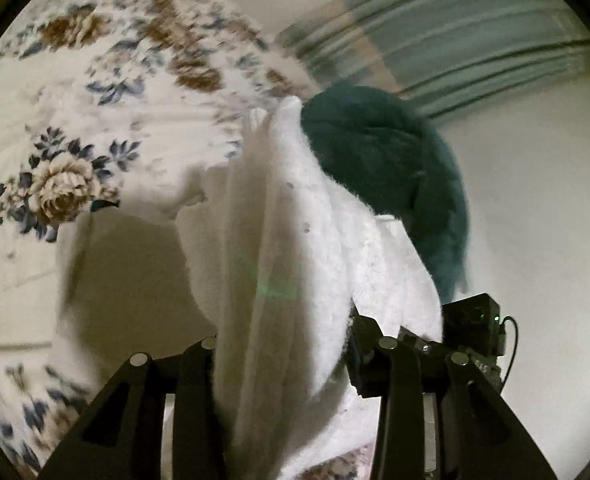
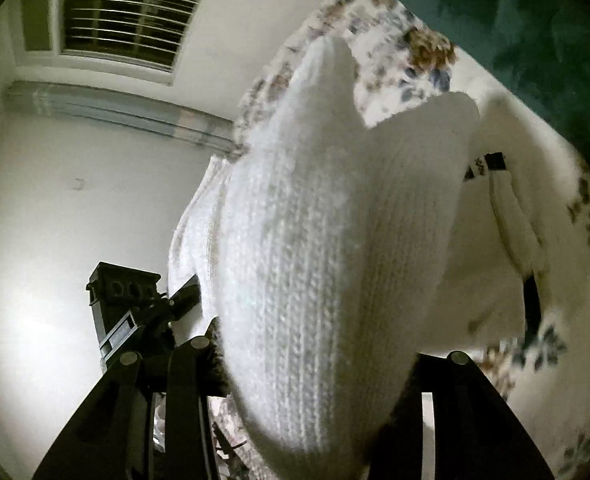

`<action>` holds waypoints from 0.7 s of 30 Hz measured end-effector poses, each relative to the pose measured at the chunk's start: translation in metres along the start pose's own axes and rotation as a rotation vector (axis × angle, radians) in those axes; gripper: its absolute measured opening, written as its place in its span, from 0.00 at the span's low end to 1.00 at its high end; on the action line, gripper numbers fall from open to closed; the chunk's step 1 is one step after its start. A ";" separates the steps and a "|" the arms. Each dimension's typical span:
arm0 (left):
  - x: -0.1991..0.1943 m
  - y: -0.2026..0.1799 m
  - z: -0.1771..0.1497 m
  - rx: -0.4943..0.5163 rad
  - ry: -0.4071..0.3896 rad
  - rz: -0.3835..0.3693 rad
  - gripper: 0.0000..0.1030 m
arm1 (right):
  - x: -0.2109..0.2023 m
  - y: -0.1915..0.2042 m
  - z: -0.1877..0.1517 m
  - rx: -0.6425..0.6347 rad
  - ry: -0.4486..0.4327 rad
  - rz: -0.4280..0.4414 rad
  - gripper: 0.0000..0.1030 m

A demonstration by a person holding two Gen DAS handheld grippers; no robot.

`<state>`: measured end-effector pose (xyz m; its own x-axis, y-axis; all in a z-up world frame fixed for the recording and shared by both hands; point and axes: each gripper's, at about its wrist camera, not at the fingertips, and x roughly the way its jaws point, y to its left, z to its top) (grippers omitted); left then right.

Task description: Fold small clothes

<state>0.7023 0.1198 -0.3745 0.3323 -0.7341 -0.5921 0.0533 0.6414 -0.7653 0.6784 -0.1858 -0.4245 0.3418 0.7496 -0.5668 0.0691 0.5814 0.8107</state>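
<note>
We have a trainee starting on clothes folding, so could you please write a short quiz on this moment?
1. True or false: the white knit garment lies flat on the floral bedsheet.
2. What colour is the fuzzy cloth behind the white garment: A red, B dark teal, C yellow?
3. Which tools grip the white garment?

Key:
1. False; it is lifted.
2. B.
3. Both, the left tool and the right tool.

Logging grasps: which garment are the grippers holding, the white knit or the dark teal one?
The white knit garment: it runs between the fingers of the left gripper and right gripper. The teal garment lies beyond, ungripped.
</note>
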 end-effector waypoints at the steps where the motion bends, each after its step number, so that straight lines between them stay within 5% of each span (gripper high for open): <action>1: 0.017 0.015 0.003 -0.019 0.015 0.029 0.34 | 0.016 -0.009 0.010 0.018 0.016 -0.013 0.43; 7: 0.059 0.076 -0.002 -0.123 0.100 0.097 0.36 | 0.084 -0.063 0.032 0.070 0.116 -0.131 0.44; 11: 0.045 0.073 -0.007 -0.131 0.088 0.118 0.38 | 0.093 -0.065 0.044 0.046 0.144 -0.230 0.64; 13: 0.039 0.064 -0.007 -0.101 0.073 0.201 0.46 | 0.090 -0.054 0.051 0.007 0.139 -0.337 0.73; 15: 0.036 0.052 -0.005 -0.033 0.051 0.341 0.69 | 0.079 -0.036 0.052 -0.067 0.110 -0.456 0.77; 17: 0.030 0.034 -0.009 0.070 0.012 0.487 0.72 | 0.068 -0.014 0.042 -0.146 0.087 -0.584 0.84; 21: 0.022 0.007 -0.025 0.185 -0.039 0.654 0.80 | 0.049 0.019 0.005 -0.266 0.019 -0.819 0.98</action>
<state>0.6863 0.1022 -0.3990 0.3848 -0.1761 -0.9060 -0.0110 0.9807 -0.1953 0.7012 -0.1401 -0.4361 0.2639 0.0658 -0.9623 0.0643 0.9942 0.0857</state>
